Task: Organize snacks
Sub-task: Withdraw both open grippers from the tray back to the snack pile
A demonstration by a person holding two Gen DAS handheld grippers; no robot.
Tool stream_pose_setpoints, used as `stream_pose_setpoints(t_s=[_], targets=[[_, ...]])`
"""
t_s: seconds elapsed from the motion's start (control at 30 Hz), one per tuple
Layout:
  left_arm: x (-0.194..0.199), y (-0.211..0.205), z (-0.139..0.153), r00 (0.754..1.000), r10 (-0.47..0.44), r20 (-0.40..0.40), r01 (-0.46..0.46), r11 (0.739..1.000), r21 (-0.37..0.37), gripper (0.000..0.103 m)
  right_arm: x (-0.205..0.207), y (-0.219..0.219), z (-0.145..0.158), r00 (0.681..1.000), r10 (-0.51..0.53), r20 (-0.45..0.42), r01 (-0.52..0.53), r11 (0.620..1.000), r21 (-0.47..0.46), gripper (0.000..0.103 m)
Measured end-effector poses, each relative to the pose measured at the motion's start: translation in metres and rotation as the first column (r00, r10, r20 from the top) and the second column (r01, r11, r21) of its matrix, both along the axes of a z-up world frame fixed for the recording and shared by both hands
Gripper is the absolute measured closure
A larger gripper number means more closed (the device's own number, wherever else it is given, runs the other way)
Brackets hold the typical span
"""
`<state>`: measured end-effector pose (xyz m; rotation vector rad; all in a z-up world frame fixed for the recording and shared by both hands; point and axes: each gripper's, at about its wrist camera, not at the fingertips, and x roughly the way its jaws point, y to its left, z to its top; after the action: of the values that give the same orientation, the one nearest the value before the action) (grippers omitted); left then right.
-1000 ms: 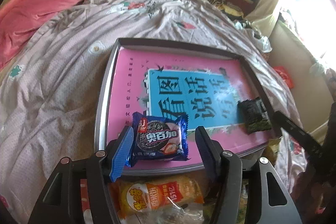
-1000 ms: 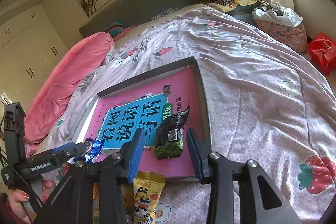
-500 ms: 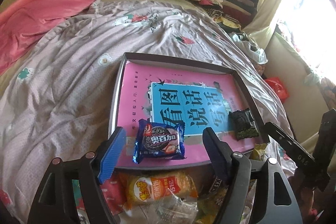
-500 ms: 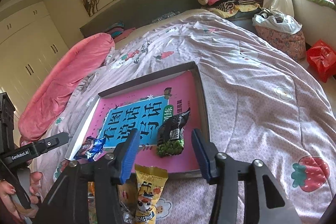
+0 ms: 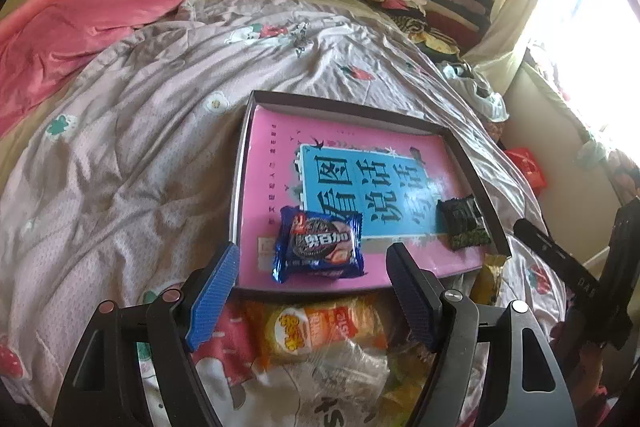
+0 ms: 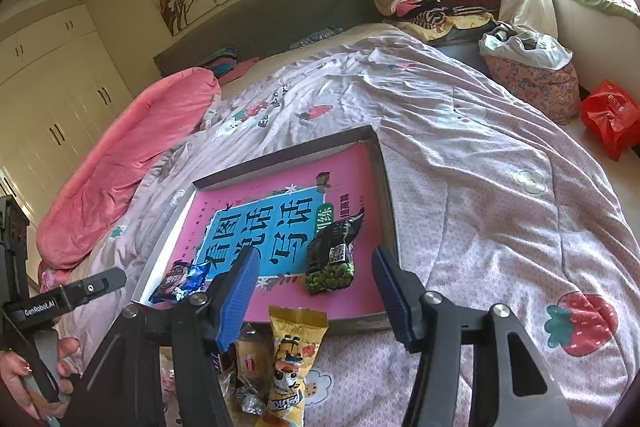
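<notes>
Blue cookie pack (image 5: 318,247) and green-pea pack (image 6: 331,259) shown laid in shallow box (image 5: 344,107) on bed; L gripper (image 5: 314,293) and R gripper (image 6: 316,291) held w/ jaws wide open, empty; yellow snack bag (image 6: 290,355) best approached squarely, gripped mid-body.

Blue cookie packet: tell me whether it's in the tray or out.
In. The blue cookie packet lies flat on the pink sheet inside the dark-rimmed tray, near its front edge; the open left gripper is clear of it.
</notes>
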<state>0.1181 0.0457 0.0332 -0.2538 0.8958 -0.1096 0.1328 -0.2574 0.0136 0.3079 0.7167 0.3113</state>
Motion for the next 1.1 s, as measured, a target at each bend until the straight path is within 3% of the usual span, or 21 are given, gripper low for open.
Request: stream_pose_setpoints(t_s=[1.1], targets=[[-0.035,-0.004,-0.017,0.996,-0.076,-0.055,0.076,0.997,0.012,0.026,-0.032,0.020,-0.007,0.997,0.058,-0.047,-0.060,0.997,-0.046,0.042]])
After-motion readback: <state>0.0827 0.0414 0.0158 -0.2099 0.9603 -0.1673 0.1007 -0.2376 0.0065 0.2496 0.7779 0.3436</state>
